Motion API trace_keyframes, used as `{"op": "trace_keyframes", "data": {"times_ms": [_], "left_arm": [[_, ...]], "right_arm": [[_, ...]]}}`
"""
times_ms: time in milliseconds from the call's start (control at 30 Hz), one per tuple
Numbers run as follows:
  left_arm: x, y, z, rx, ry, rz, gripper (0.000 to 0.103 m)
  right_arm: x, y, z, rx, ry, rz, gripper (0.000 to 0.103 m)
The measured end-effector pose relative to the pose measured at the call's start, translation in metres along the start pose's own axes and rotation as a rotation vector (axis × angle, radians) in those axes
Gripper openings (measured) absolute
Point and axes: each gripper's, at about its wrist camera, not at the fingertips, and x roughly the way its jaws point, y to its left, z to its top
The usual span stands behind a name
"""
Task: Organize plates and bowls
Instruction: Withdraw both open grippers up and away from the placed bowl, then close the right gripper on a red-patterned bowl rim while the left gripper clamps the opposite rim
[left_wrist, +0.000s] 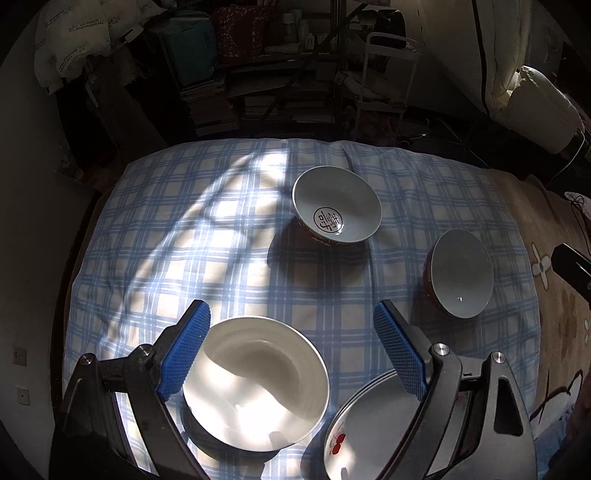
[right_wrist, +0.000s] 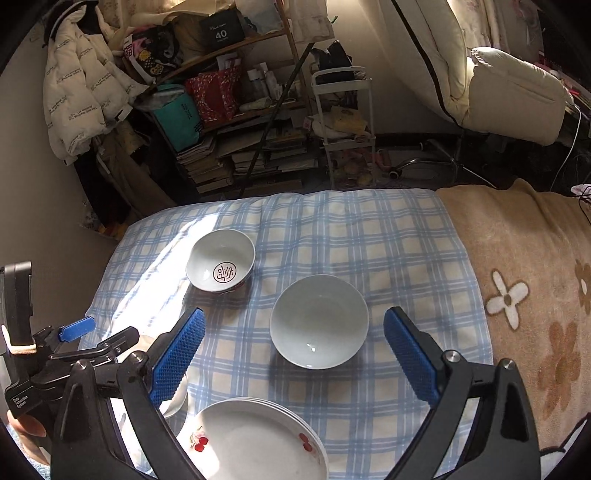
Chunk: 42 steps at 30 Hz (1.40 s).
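Several dishes rest on a blue-checked cloth (left_wrist: 229, 236). A white bowl (left_wrist: 255, 384) lies in sunlight just below my left gripper (left_wrist: 291, 314), which is open with nothing between its blue pads. A stack of cherry-printed plates (left_wrist: 369, 435) sits right of that bowl, partly behind the right finger. Farther off stand a bowl with a red emblem inside (left_wrist: 336, 205) and a plain grey-white bowl (left_wrist: 461, 273). My right gripper (right_wrist: 294, 315) is open and empty above the plain bowl (right_wrist: 319, 321). Near it are the plates (right_wrist: 255, 439) and, farther away, the emblem bowl (right_wrist: 220, 260).
A beige flowered blanket (right_wrist: 535, 295) covers the surface right of the cloth. Beyond the far edge stand a cluttered shelf with books (right_wrist: 229, 155) and a white cart (right_wrist: 343, 122). A hand (right_wrist: 26, 432) holds the left gripper at the lower left.
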Motion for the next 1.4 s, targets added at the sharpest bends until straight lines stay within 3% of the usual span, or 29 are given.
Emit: {"op": "trace_keyframes", "data": {"times_ms": [267,700,867,1067,1167,1267,1300,1400], "left_arm": [[0.017,-0.047,0.016,0.069,-0.016,-0.024,0.089],[0.072,-0.087,0.024,0.115,0.074,-0.027,0.089],[0.092,-0.096,0.019,0.146,0.106,-0.021,0.089],[0.11,-0.102,0.017,0.133,0.129,-0.057,0.088],[0.116,-0.109,0.016,0.155,0.134,-0.074,0.076],[0.121,-0.115,0.014,0.156,0.152,-0.127,0.047],[0.122,-0.116,0.014,0.147,0.158,-0.14,0.035],[0.124,-0.12,0.011,0.125,0.165,-0.173,0.02]], "right_arm": [[0.02,-0.027,0.004,0.018,0.007,-0.016,0.102],[0.062,-0.056,-0.001,0.055,0.078,-0.046,0.097],[0.08,-0.061,-0.003,0.047,0.116,-0.056,0.091],[0.103,-0.071,-0.008,0.084,0.181,-0.04,0.072],[0.113,-0.076,-0.012,0.103,0.21,-0.022,0.065],[0.121,-0.079,-0.015,0.112,0.242,-0.004,0.05],[0.123,-0.08,-0.017,0.117,0.252,0.004,0.044],[0.127,-0.081,-0.019,0.123,0.273,0.043,0.022]]}}
